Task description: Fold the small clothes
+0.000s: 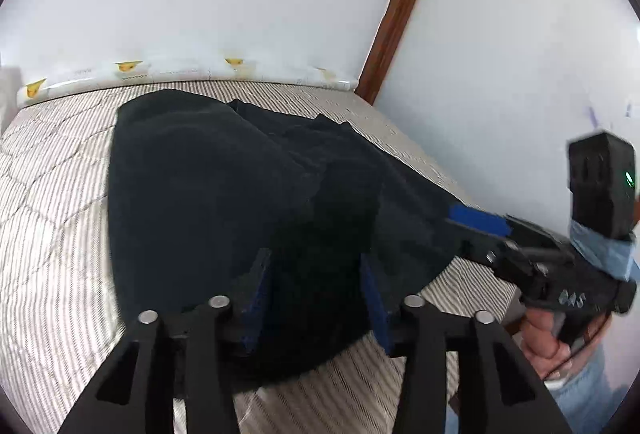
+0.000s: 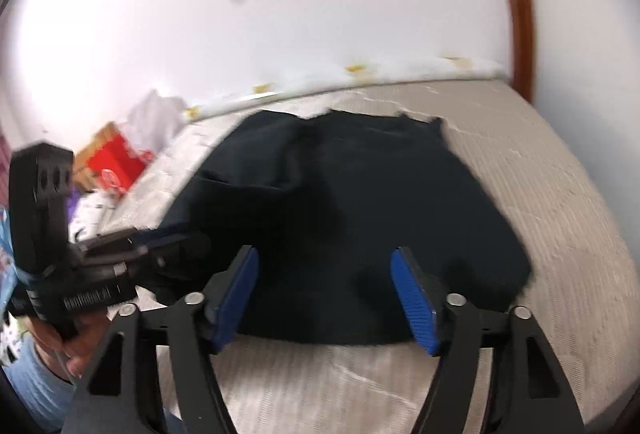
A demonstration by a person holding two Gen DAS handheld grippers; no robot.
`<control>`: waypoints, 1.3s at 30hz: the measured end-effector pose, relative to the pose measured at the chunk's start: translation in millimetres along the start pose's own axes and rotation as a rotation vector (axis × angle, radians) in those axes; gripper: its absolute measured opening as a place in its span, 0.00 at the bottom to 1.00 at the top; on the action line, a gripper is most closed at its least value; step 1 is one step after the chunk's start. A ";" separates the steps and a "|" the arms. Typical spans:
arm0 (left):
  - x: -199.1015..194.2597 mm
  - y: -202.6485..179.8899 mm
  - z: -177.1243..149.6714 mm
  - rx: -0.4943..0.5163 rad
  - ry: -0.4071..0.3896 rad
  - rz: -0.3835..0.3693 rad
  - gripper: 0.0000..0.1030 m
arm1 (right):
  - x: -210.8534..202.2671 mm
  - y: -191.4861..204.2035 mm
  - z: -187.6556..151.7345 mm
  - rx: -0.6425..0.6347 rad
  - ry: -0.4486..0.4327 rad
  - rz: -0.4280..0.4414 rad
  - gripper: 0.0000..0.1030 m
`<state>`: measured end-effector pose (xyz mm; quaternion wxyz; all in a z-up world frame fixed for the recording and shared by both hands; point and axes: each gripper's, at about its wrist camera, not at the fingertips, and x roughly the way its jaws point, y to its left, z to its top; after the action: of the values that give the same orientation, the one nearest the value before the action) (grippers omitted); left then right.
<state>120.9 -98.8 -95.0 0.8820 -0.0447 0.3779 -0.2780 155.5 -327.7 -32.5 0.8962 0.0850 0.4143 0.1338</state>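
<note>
Your left gripper [image 1: 316,290] sits with its blue pads set apart, the near edge of the dark garment [image 1: 240,186] bunched between them (pads not visibly pressing the cloth, so I can't tell if it's gripped). Your right gripper [image 2: 332,294] is spread wide over the garment's near hem, holding nothing. The garment lies mostly flat on the striped mattress [image 1: 52,194], straight ahead of both grippers, long axis running away from you toward the white wall [image 2: 320,14], far edge jagged. Frames blurry; which end is which, can't tell.
</note>
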 end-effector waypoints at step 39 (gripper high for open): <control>3.0 33.7 -36.3 -0.029 0.067 0.167 0.65 | 33.2 26.8 59.7 -0.048 -0.224 -0.098 0.13</control>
<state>112.8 -67.3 -132.4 0.8882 -0.0166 0.4137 -0.1992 217.3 -294.5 -11.0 0.9442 0.0577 0.3117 0.0895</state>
